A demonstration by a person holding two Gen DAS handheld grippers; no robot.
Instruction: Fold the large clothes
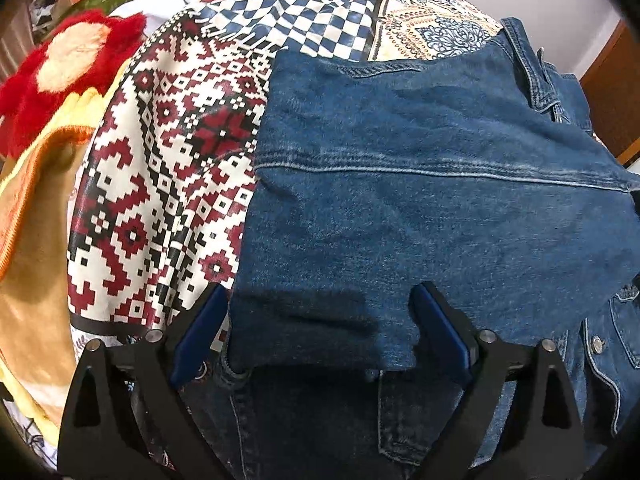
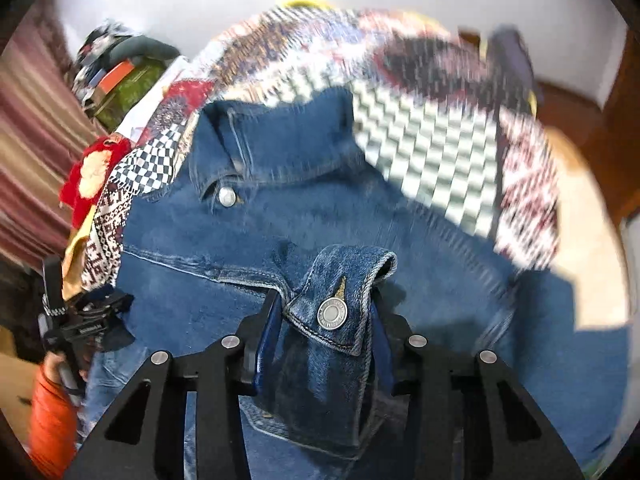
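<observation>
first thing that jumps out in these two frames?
The blue denim jacket fills both views, spread on a red, white and black patterned bedspread. The right gripper is shut on its buttoned sleeve cuff; the left gripper straddles a folded edge, open. A fuzzy red cushion lies far left.

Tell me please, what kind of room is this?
Probably a bedroom at home: a denim jacket lies on a patterned bedspread, with a red plush toy and a striped curtain nearby.
</observation>
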